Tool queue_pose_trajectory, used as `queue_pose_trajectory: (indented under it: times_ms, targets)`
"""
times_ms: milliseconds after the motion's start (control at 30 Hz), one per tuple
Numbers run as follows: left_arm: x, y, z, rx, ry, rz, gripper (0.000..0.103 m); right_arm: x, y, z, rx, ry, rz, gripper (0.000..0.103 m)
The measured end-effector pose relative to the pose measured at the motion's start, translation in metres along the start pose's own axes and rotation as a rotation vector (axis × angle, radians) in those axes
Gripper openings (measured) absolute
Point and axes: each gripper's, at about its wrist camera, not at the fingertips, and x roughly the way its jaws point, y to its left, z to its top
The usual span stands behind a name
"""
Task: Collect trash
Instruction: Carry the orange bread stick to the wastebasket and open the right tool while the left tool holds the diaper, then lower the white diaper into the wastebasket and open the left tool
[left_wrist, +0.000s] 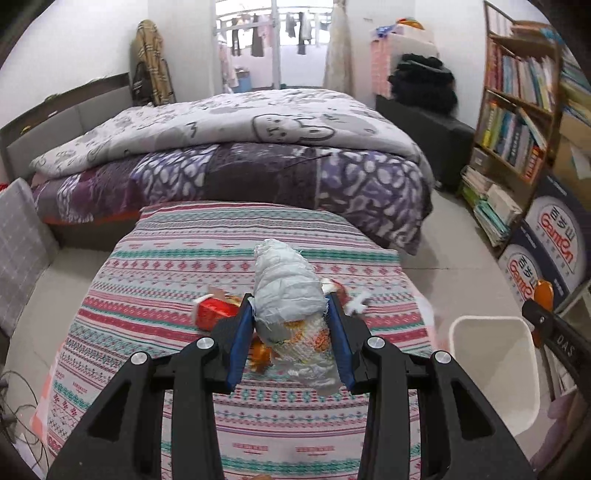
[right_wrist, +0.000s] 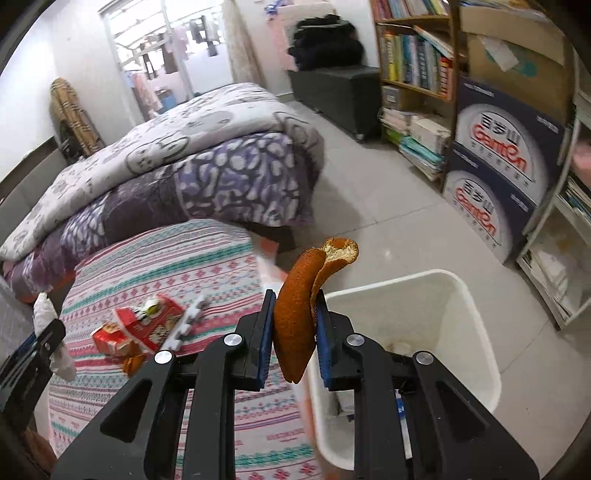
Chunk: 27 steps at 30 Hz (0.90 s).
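My left gripper (left_wrist: 291, 314) is shut on a crumpled grey-white plastic bag (left_wrist: 286, 284), held above the striped table (left_wrist: 184, 266). My right gripper (right_wrist: 295, 314) is shut on an orange peel (right_wrist: 295, 295), held at the left rim of the white trash bin (right_wrist: 461, 314). The bin also shows in the left wrist view (left_wrist: 491, 362), with the right gripper (left_wrist: 546, 317) above it. A red carton (right_wrist: 144, 325), a white plastic strip (right_wrist: 188, 321) and orange scraps (right_wrist: 133, 363) lie on the table. The red carton (left_wrist: 212, 312) sits left of my left gripper.
A bed with a purple and grey quilt (left_wrist: 240, 155) stands behind the table. A bookshelf (left_wrist: 517, 110) and stacked blue boxes (right_wrist: 498, 177) line the right side. Tiled floor (right_wrist: 369, 206) lies between bed and shelf. Cables (left_wrist: 14, 413) lie at the left.
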Motion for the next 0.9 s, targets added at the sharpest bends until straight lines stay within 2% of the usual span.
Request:
queue_pose_trajectory:
  times_ms: [233, 567, 700, 900]
  targets:
    - [-0.003, -0.034, -0.005, 0.063, 0.003, -0.047, 0.039, 0.003, -0.040, 0.003, 0.099, 0.040, -0.031, 0.020]
    - [-0.009, -0.073, -0.008, 0.126, 0.010, -0.121, 0.039, -0.003, -0.074, 0.005, 0.176, 0.036, -0.051, 0.025]
    - [-0.009, -0.085, -0.011, 0.143, 0.020, -0.145, 0.040, -0.008, -0.085, 0.006, 0.191, 0.025, -0.055, 0.041]
    - [-0.007, -0.108, -0.018, 0.171, 0.047, -0.186, 0.040, -0.015, -0.108, 0.007, 0.247, 0.009, -0.074, 0.054]
